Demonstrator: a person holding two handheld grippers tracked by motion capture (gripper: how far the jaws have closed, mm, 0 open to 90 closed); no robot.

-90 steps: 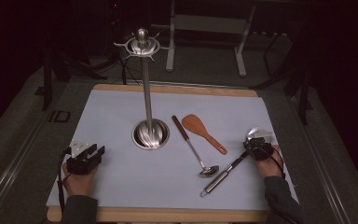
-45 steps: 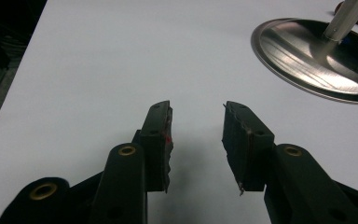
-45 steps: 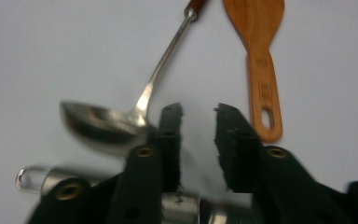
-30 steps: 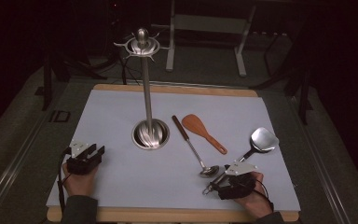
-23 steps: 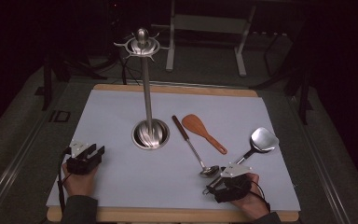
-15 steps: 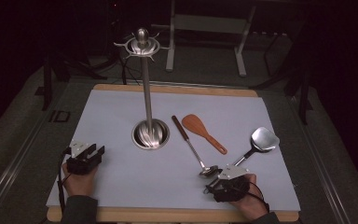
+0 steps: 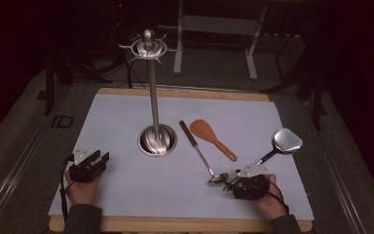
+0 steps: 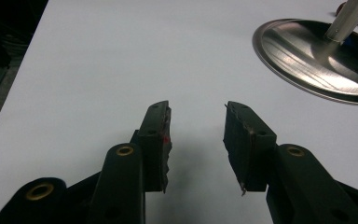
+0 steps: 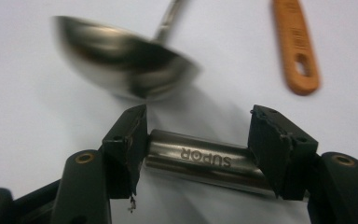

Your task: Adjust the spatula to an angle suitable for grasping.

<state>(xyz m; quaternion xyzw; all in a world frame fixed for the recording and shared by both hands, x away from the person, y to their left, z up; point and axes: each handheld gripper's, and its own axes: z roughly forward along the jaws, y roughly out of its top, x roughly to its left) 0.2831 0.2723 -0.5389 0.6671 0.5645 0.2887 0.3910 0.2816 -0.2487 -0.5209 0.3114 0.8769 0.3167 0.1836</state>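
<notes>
Right of the rack (image 7: 158, 140), near the bench (image 7: 126, 112) front edge, the right hand-held gripper (image 7: 233, 184) sat at the handle end of the steel turner (image 7: 287, 141). 3 s earlier that hand was farther back and farther right of the rack, by the turner's blade. It then dropped toward the front edge and onto the handle's tip. The turner itself hadn't shifted: blade well right of the rack, shaft slanting toward the front, flat on the bench.

Its jaws had just been closing. In the right gripper view they were still apart, w/ the engraved handle (image 9: 205, 161) lying across the gap between the tips. The pads didn't look to be pinching it yet, so no real grip, as far as I could tell.

The ladle (image 7: 199, 151) lay btwn rack and turner, its bowl just beside the right jaws. The view from the gripper showed it blurred and very close. The wooden spatula (image 7: 212, 139) lay just right of the ladle, untouched.

The left hand-held gripper (image 7: 102, 157) rested left of the rack, jaws apart on nothing, same spot as before.

Judgement: the pick-up was at the grasp stage, approach done, squeeze part-way. Next it prob. needed the jaws to finish closing before any lift. Risk: the ladle bowl could get nudged, being that near.
</notes>
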